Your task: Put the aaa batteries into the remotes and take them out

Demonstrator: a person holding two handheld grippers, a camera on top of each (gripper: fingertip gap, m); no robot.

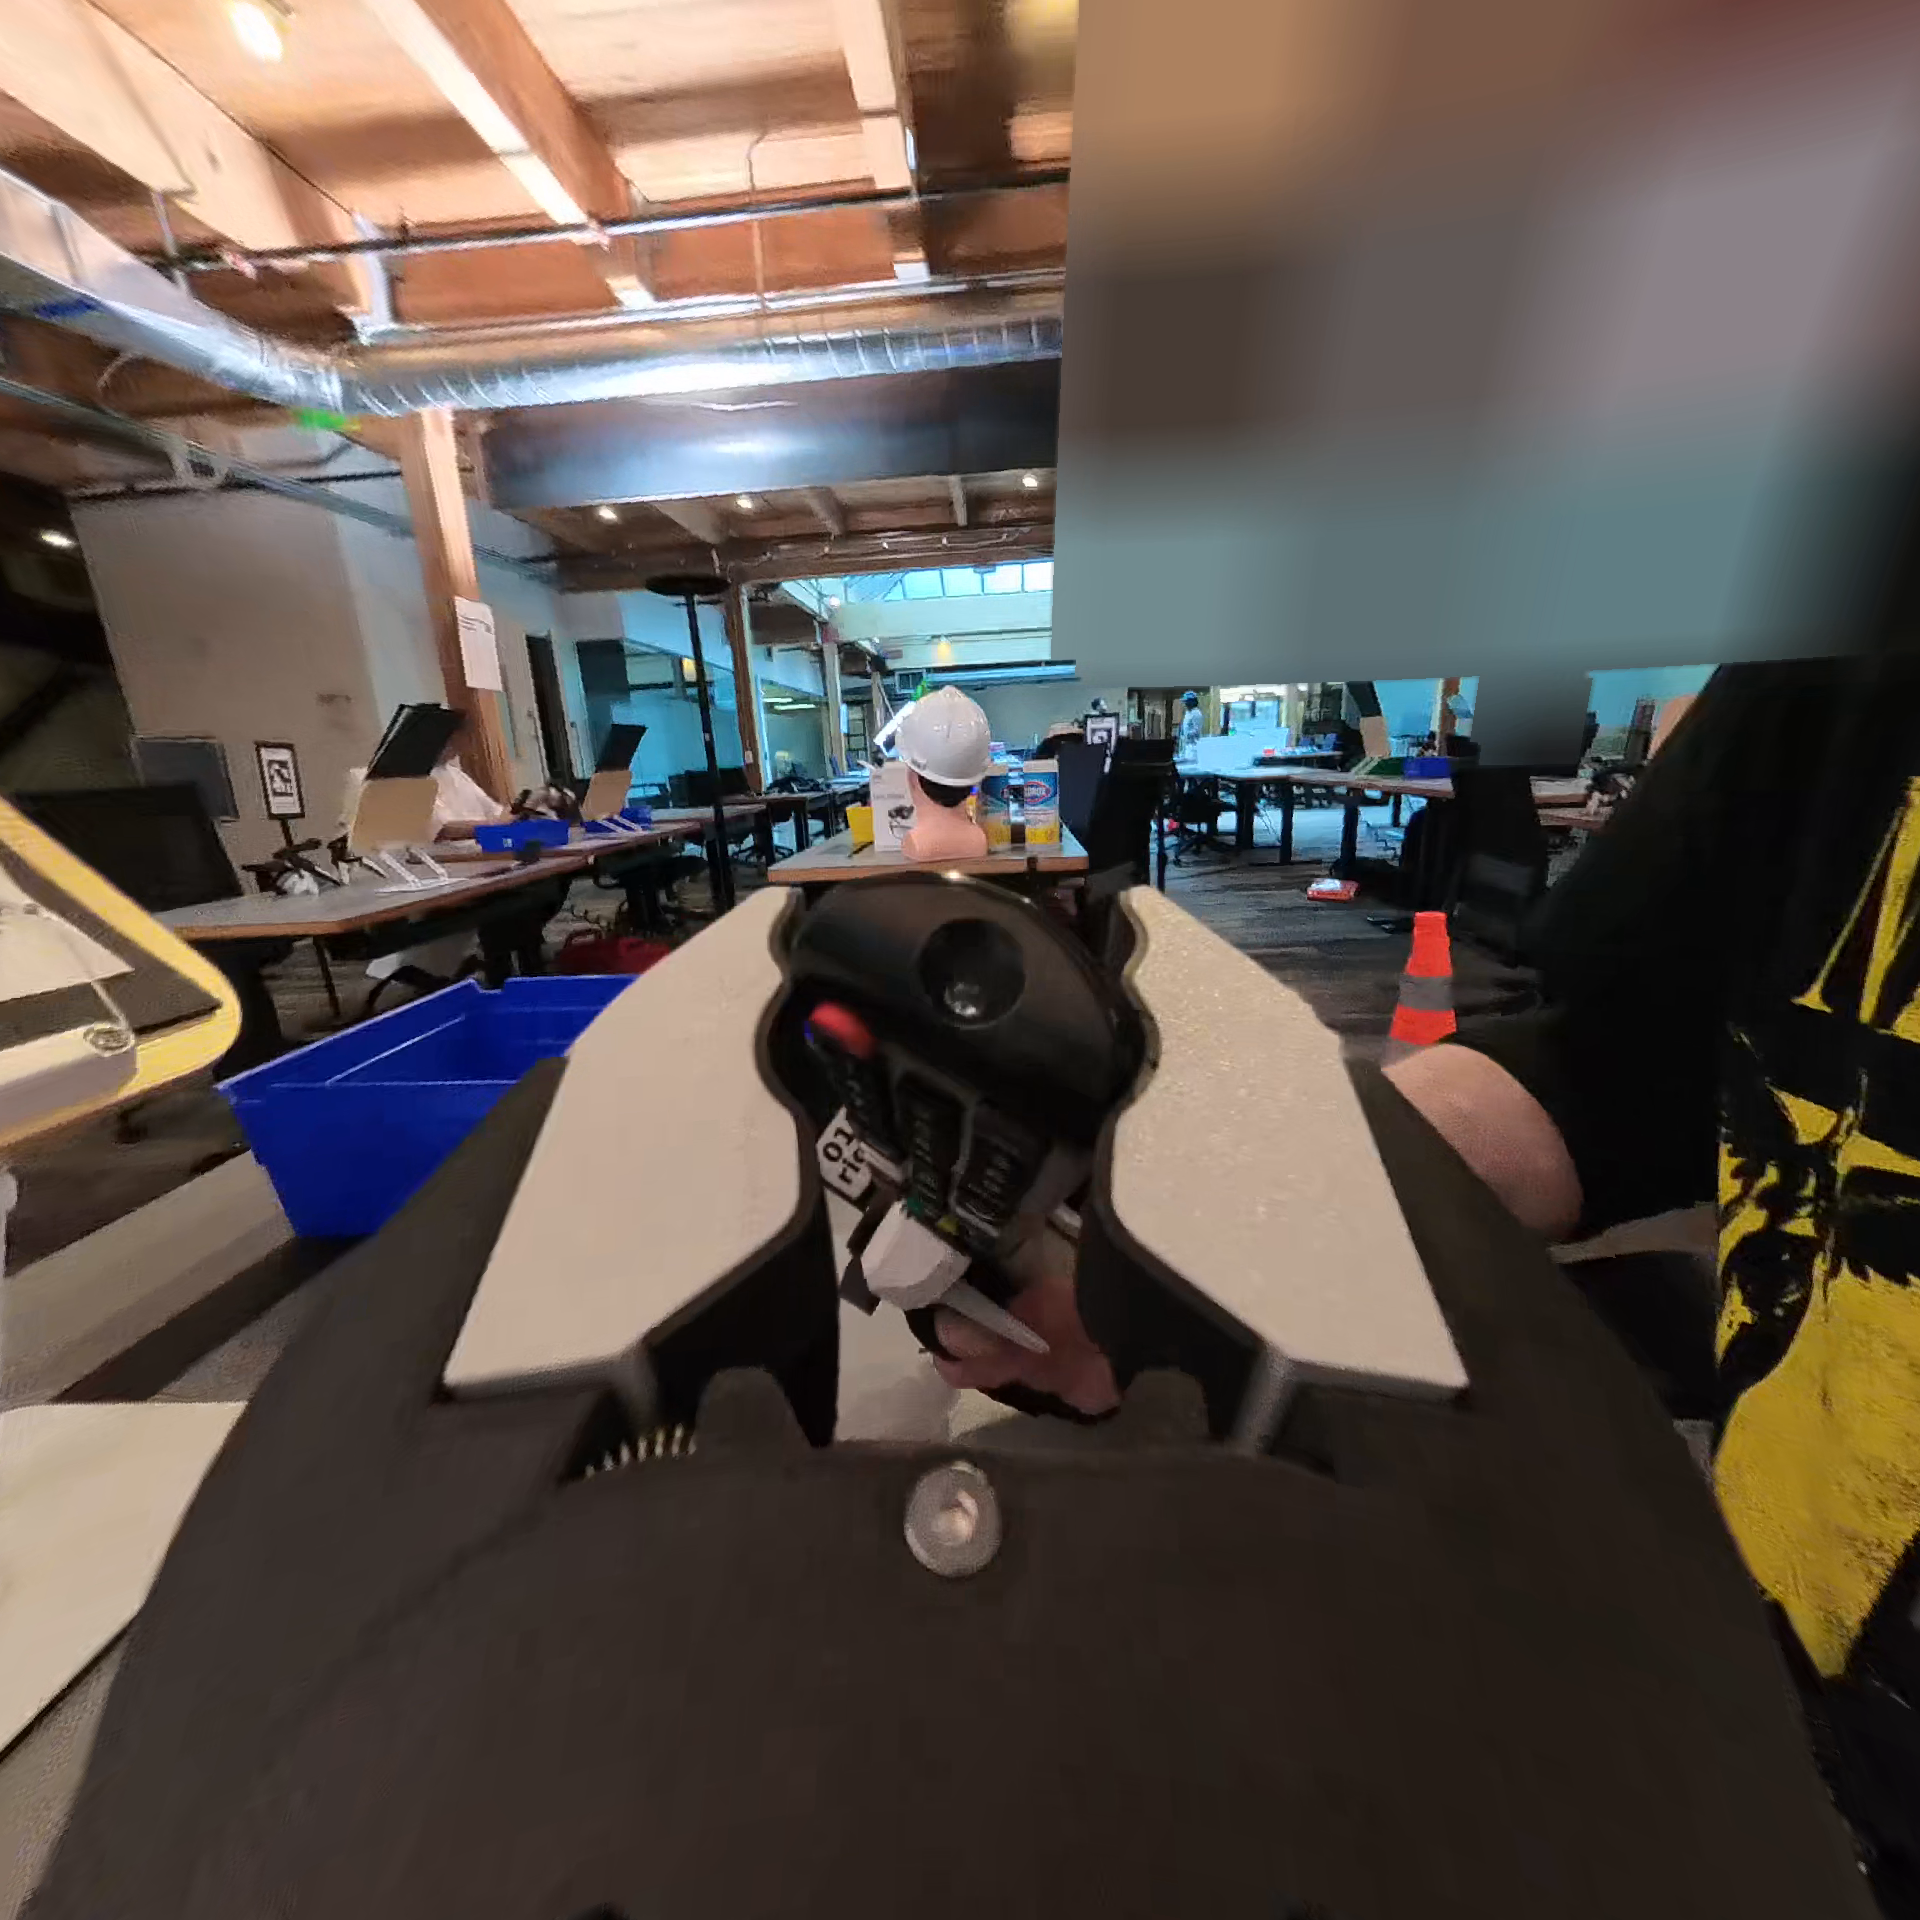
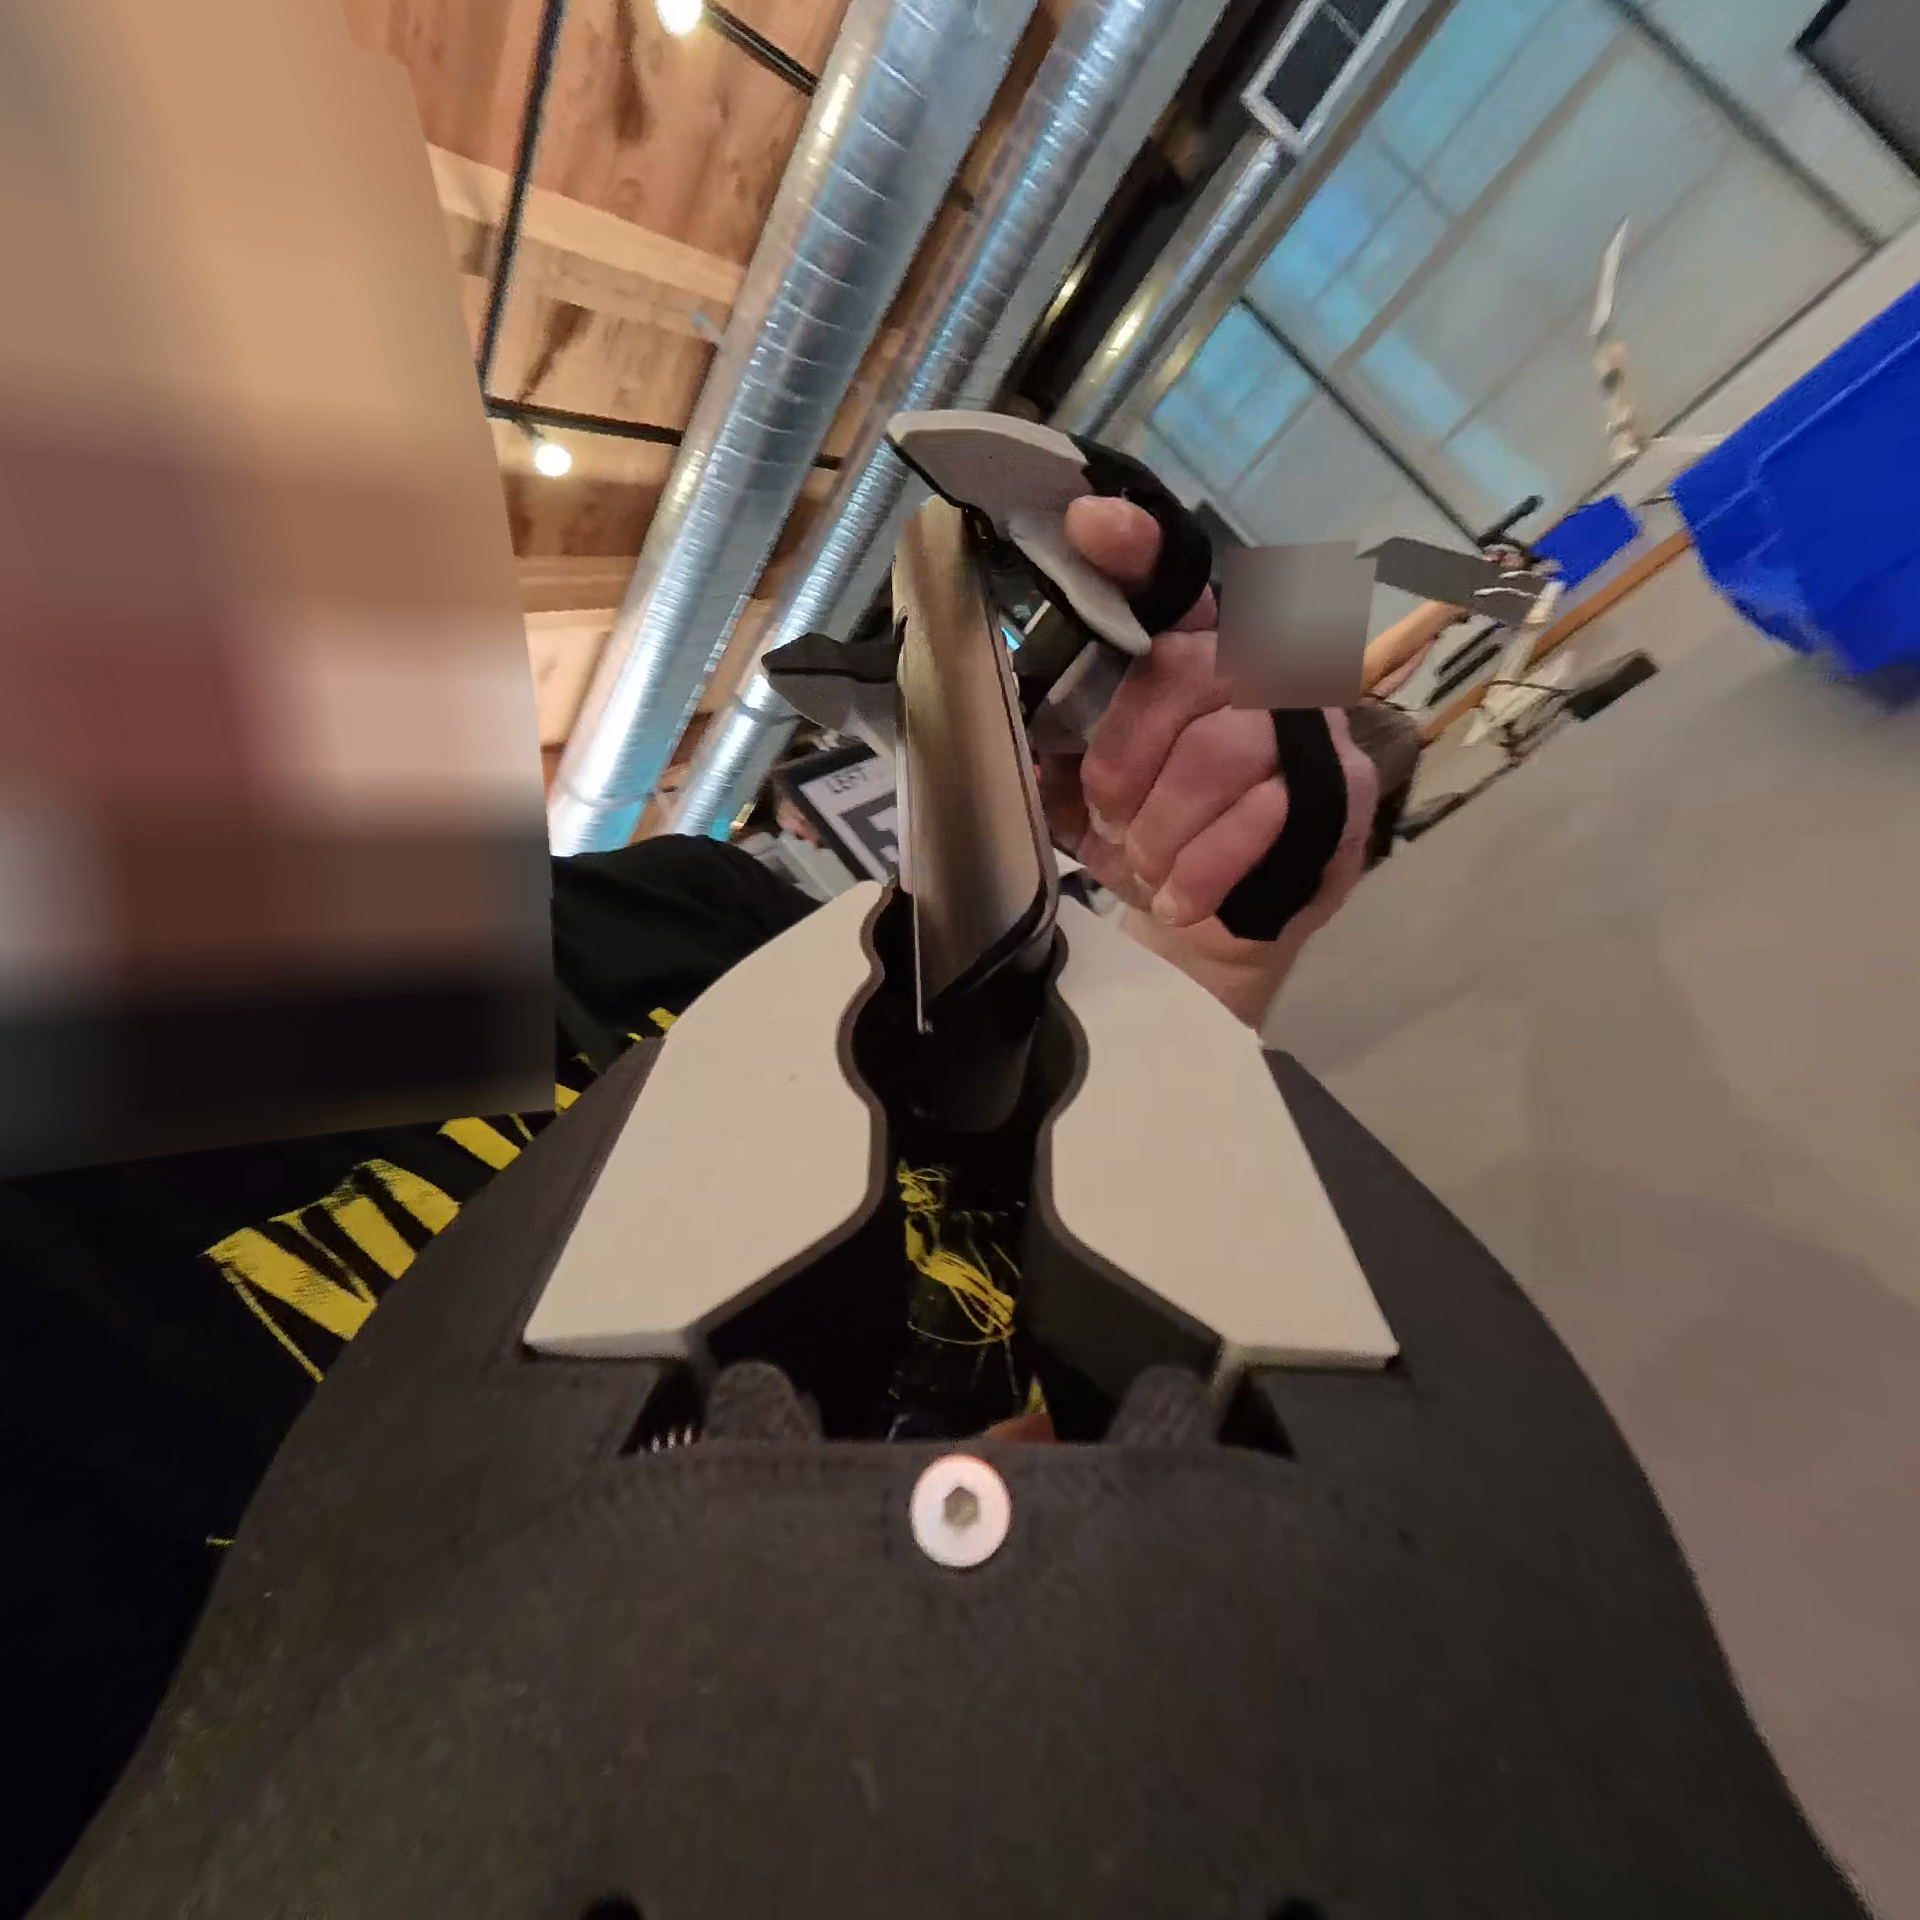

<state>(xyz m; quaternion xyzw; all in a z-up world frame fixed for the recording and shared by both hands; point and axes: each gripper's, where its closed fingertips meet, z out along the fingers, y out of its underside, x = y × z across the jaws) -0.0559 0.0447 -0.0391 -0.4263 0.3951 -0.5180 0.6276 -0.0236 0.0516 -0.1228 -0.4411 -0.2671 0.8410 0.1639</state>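
A black remote with a red button hangs in the air, its rounded head between the fingertips of my left gripper. The left fingers are spread wide around the head, so I count that gripper as open. My right gripper is shut on the remote's lower end, across its thickness. In the right wrist view the remote shows edge-on with a silver back and runs up to the left gripper. The right gripper also shows low in the left wrist view. No batteries are in view.
A blue bin stands on the grey table to my left; it also shows in the right wrist view. The person's black and yellow shirt is close on the right. An orange cone stands on the floor beyond. Across from one pair of fingers to the other is roughly 10 cm.
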